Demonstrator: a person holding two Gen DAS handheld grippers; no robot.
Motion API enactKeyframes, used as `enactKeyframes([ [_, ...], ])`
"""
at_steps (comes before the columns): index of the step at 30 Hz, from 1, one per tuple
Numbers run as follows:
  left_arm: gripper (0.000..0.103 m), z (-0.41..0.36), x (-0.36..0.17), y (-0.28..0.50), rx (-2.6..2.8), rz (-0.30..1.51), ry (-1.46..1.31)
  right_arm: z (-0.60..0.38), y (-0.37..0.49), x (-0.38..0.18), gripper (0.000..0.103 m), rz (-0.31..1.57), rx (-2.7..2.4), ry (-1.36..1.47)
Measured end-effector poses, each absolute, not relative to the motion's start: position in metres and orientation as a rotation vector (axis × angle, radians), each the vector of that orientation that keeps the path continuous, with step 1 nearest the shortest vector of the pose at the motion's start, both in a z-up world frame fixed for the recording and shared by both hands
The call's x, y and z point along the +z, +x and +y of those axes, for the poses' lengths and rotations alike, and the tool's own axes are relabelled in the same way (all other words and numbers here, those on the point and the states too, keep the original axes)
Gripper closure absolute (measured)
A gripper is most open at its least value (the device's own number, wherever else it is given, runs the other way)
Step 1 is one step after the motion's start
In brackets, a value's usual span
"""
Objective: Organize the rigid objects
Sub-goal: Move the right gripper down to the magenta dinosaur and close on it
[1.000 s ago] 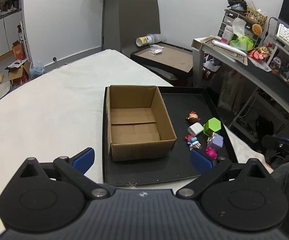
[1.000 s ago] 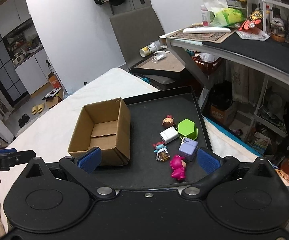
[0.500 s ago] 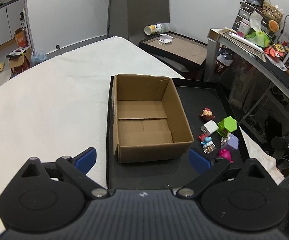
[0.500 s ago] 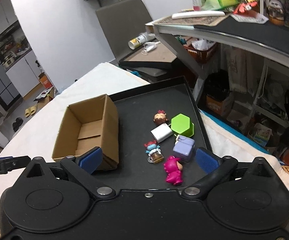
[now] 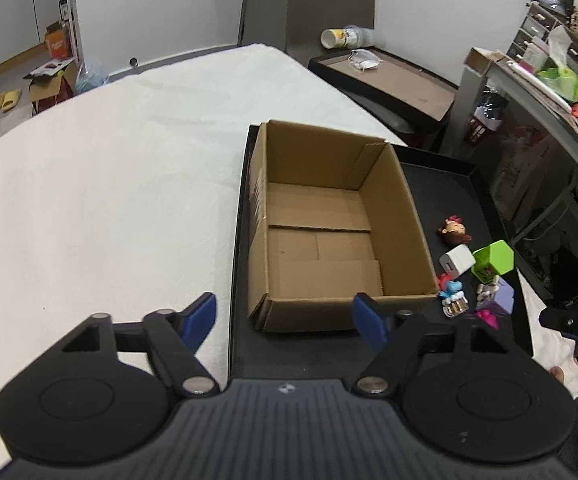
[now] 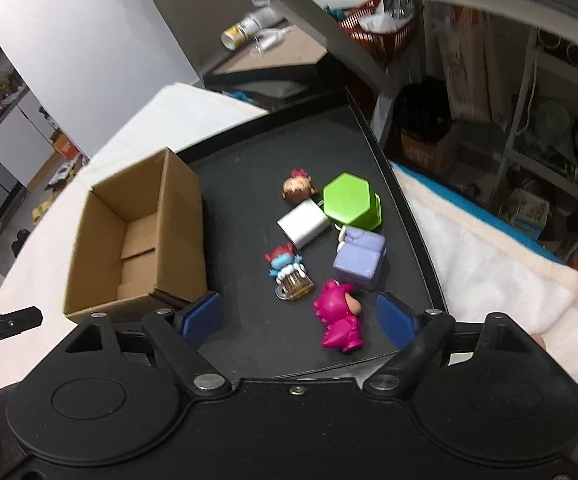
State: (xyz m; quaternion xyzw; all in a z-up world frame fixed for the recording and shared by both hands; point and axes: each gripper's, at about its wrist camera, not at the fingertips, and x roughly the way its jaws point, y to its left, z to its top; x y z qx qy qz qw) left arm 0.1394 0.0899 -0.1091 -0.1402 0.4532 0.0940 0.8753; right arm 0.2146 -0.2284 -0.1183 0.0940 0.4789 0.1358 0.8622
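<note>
An open, empty cardboard box (image 5: 325, 236) (image 6: 137, 236) stands on the left part of a black tray (image 5: 441, 184) (image 6: 249, 176). To its right on the tray lie small toys: a pink figure (image 6: 339, 318), a blue figure with a mug (image 6: 287, 270), a white block (image 6: 303, 224), a green hexagonal box (image 6: 351, 200), a purple box (image 6: 359, 258) and a brown-haired head (image 6: 297, 188). My right gripper (image 6: 299, 318) is open, low over the tray, with the pink figure between its fingers. My left gripper (image 5: 287, 318) is open and empty in front of the box's near wall.
The tray lies on a white cloth-covered table (image 5: 109, 184). A second tray with a mask and a tipped cup (image 5: 389, 76) stands behind. A cluttered desk (image 5: 545, 92) runs along the right. A chair back (image 5: 309, 4) stands at the far end.
My right gripper has dropped and moved forward toward the toys, so the pink figure now lies between its fingers. My left gripper has come closer to the box's near wall.
</note>
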Motion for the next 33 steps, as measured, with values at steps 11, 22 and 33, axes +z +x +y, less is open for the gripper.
enactKeyframes([
  [11, 0.051, 0.109, -0.137, 0.161, 0.229, 0.996, -0.371, -0.216, 0.239, -0.154, 0.020, 1.086, 0.237, 0.178],
  [22, 0.056, 0.110, -0.149, 0.180, 0.257, 1.038, -0.352, -0.213, 0.261, -0.176, 0.022, 1.129, 0.176, 0.182],
  [33, 0.067, 0.113, -0.165, 0.195, 0.289, 1.100, -0.363, -0.203, 0.278, -0.210, 0.022, 1.219, 0.106, 0.155],
])
